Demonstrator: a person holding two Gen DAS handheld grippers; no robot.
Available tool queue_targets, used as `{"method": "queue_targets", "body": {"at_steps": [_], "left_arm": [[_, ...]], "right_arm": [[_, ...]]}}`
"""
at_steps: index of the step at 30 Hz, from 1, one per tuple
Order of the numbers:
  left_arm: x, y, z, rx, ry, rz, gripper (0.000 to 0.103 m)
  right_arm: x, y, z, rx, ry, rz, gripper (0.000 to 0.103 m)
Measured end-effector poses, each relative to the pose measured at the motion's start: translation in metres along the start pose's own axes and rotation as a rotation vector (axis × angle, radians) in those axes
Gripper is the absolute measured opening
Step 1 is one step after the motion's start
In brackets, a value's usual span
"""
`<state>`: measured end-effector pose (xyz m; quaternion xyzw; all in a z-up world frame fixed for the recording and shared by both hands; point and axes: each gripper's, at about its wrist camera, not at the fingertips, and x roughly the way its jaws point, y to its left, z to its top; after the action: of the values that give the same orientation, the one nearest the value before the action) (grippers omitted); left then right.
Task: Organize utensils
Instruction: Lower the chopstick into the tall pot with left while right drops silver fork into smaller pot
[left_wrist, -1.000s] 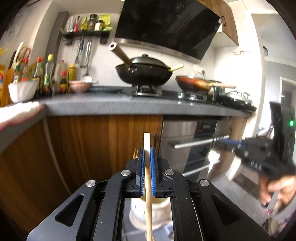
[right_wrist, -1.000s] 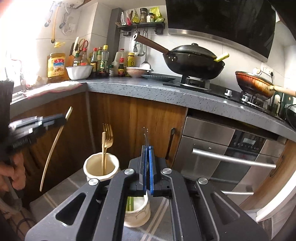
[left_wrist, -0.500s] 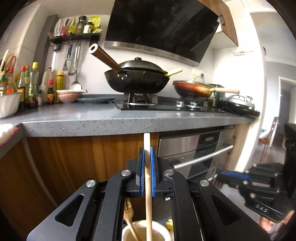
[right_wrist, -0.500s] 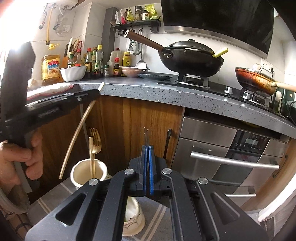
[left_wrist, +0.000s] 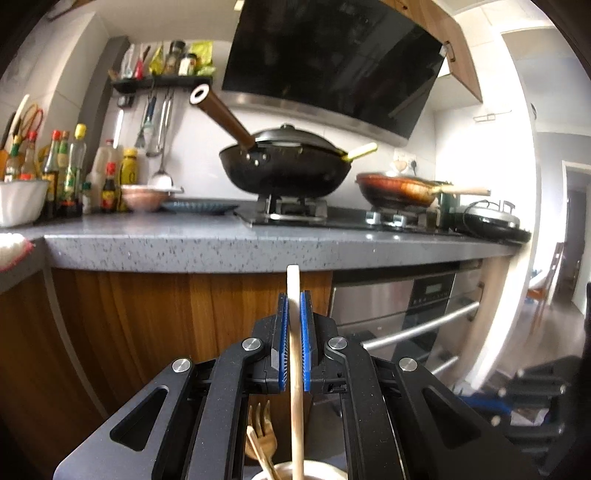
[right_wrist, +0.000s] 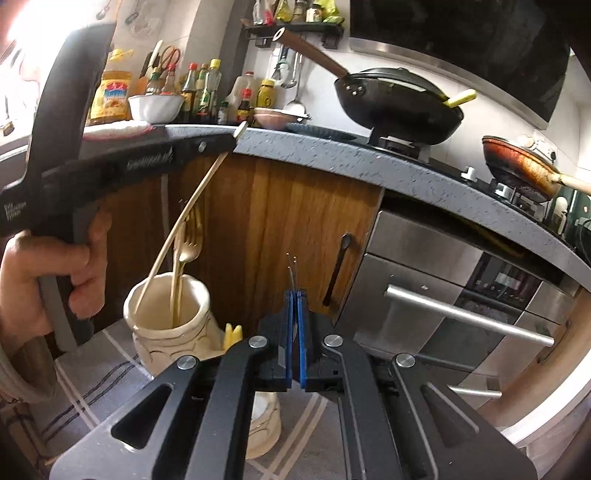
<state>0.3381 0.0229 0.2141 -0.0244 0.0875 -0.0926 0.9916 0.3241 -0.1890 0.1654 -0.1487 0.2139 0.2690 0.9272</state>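
The wooden utensil (left_wrist: 296, 369) is held clamped between the left gripper's (left_wrist: 293, 332) pads at lower centre, its long axis near vertical, its lower end entering the ceramic holder (right_wrist: 170, 325) directly beneath; the right gripper (right_wrist: 294, 339) is closed on thin metal tines.

The mouth of the cream holder (right_wrist: 168, 306) is partly taken by 2 gold forks (right_wrist: 188, 243) and the long pale stick (right_wrist: 177, 229) leaning in it. Behind it stands the wooden cabinet (right_wrist: 280, 236), and the grey bench (right_wrist: 332, 158) edge hangs over. The space to the right of the holder is open.
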Motion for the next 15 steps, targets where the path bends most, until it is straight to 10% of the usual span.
{"method": "queue_targets", "body": {"at_steps": [15], "left_arm": [[-0.005, 0.012, -0.056, -0.033, 0.124, -0.013, 0.007]], "right_arm": [[0.009, 0.011, -0.023, 0.005, 0.043, 0.034, 0.002]]}}
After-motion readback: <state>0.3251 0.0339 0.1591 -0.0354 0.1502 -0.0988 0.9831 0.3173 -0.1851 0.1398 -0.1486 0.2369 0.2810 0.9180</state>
